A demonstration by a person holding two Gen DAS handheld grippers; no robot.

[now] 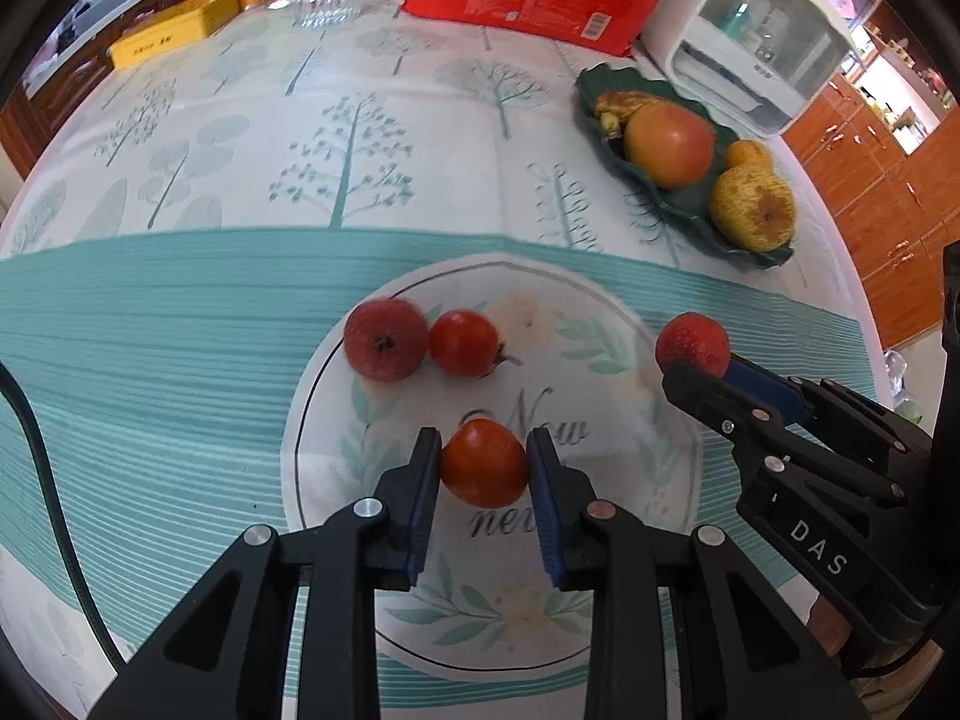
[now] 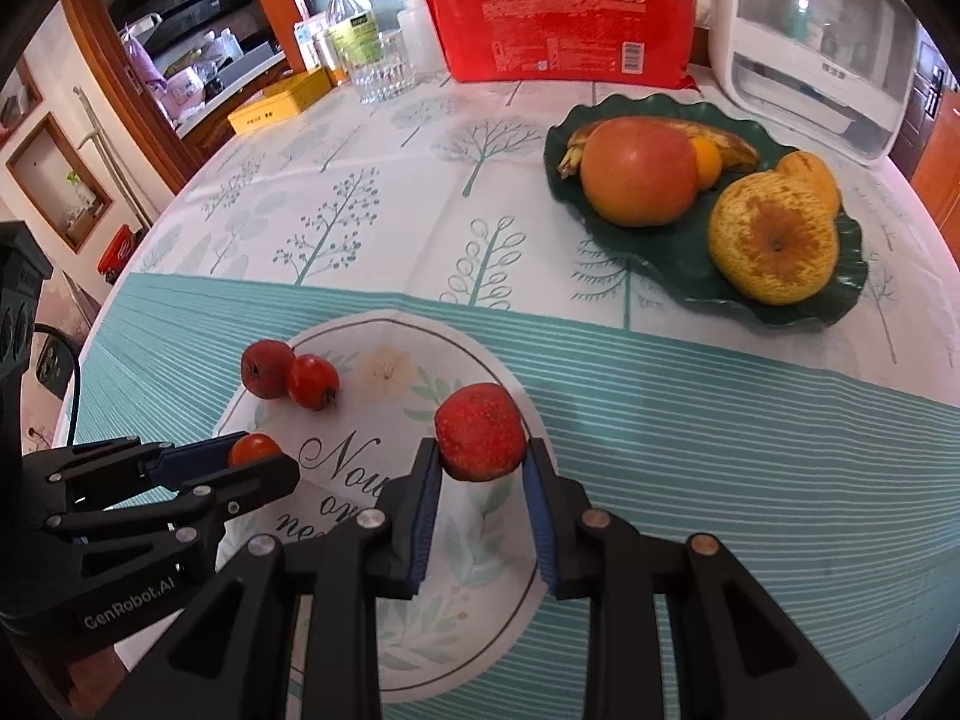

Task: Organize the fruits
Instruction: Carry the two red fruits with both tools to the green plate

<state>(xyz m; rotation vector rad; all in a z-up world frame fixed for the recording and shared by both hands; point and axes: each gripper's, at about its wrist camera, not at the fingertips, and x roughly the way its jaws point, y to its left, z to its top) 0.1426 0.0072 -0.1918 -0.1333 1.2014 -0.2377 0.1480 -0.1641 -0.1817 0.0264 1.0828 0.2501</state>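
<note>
My left gripper (image 1: 485, 462) is shut on a small smooth red fruit (image 1: 485, 463), held just above the tablecloth. My right gripper (image 2: 480, 453) is shut on a speckled red fruit (image 2: 479, 432); the same fruit (image 1: 692, 344) shows at the right of the left wrist view. Two more small red fruits (image 1: 384, 339) (image 1: 463, 343) lie touching on the printed white circle of the cloth. A dark green leaf-shaped plate (image 2: 678, 264) at the right rear holds a big orange-red fruit (image 2: 639, 171), a yellow speckled fruit (image 2: 774, 237), a banana and small orange ones.
At the table's back stand a red package (image 2: 564, 24), a drinking glass (image 2: 381, 75), a bottle, a yellow tin (image 2: 279, 102) and a white appliance (image 2: 816, 42). A black cable (image 1: 42, 450) runs along the left. Wooden cabinets lie beyond the table edge.
</note>
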